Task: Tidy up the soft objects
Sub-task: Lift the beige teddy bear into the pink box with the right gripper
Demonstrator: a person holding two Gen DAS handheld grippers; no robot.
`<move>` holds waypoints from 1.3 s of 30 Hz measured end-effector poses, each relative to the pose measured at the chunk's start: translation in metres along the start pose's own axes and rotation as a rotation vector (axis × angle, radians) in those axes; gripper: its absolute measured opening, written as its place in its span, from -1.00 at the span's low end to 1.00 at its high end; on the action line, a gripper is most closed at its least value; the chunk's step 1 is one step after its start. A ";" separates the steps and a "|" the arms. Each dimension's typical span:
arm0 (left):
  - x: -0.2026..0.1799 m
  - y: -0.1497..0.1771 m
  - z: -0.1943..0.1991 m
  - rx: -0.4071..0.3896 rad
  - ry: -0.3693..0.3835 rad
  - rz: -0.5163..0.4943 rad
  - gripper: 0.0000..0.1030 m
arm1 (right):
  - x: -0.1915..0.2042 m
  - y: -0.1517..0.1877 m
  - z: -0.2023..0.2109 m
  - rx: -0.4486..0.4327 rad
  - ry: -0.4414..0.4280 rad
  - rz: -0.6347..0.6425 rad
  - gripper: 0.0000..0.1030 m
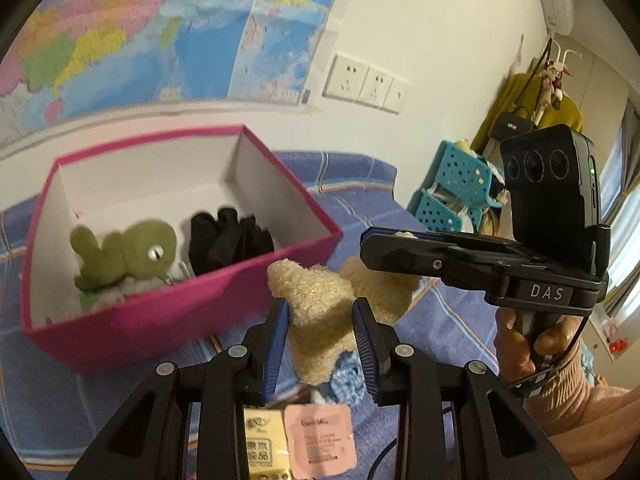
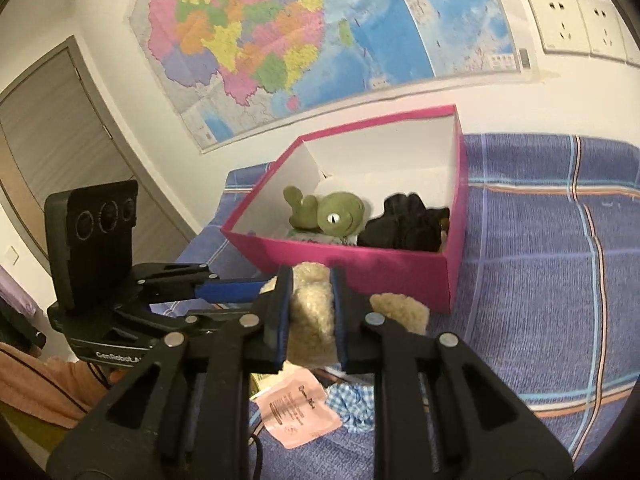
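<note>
A cream fleecy plush toy [image 1: 320, 312] is held above the blue bedspread, just in front of the pink box [image 1: 192, 312]. My left gripper [image 1: 320, 320] is shut on one part of it. My right gripper [image 2: 310, 312] is shut on another part of the plush [image 2: 310, 320], and its fingers reach in from the right in the left wrist view [image 1: 400, 248]. The pink box [image 2: 352, 276] holds a green plush frog [image 2: 336, 216] and a crumpled black cloth [image 2: 404, 228]; both also show in the left wrist view, the frog [image 1: 136, 252] left of the cloth [image 1: 228, 240].
A pink sachet [image 1: 324, 440], a yellow packet [image 1: 262, 444] and a blue checked cloth [image 2: 352, 404] lie on the striped blue bedspread [image 2: 540, 280] under the grippers. A blue perforated basket [image 1: 460, 188] stands at the far right. A map and wall sockets [image 1: 368, 84] are behind.
</note>
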State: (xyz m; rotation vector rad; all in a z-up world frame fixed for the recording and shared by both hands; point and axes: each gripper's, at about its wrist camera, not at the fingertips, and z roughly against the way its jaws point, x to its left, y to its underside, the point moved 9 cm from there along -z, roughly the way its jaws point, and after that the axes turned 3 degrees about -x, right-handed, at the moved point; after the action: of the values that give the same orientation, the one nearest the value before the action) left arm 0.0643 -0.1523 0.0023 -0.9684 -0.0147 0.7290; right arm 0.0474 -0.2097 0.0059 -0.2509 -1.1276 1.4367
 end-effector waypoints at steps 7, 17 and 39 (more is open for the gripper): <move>0.010 -0.036 0.011 -0.077 -0.055 -0.029 -0.36 | 0.014 -0.039 0.002 -0.062 -0.011 0.069 -0.60; 0.043 -0.065 -0.001 -0.106 -0.116 0.008 -0.36 | 0.008 -0.079 -0.026 -0.072 -0.012 0.087 -0.60; 0.083 -0.040 -0.058 0.003 -0.180 0.065 -0.44 | -0.066 -0.052 -0.086 0.085 0.165 -0.004 -0.63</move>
State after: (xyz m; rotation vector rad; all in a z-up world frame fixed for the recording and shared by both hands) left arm 0.1690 -0.1625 -0.0263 -0.9015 -0.1397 0.8743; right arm 0.1596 -0.2355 -0.0288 -0.3007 -0.9307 1.4297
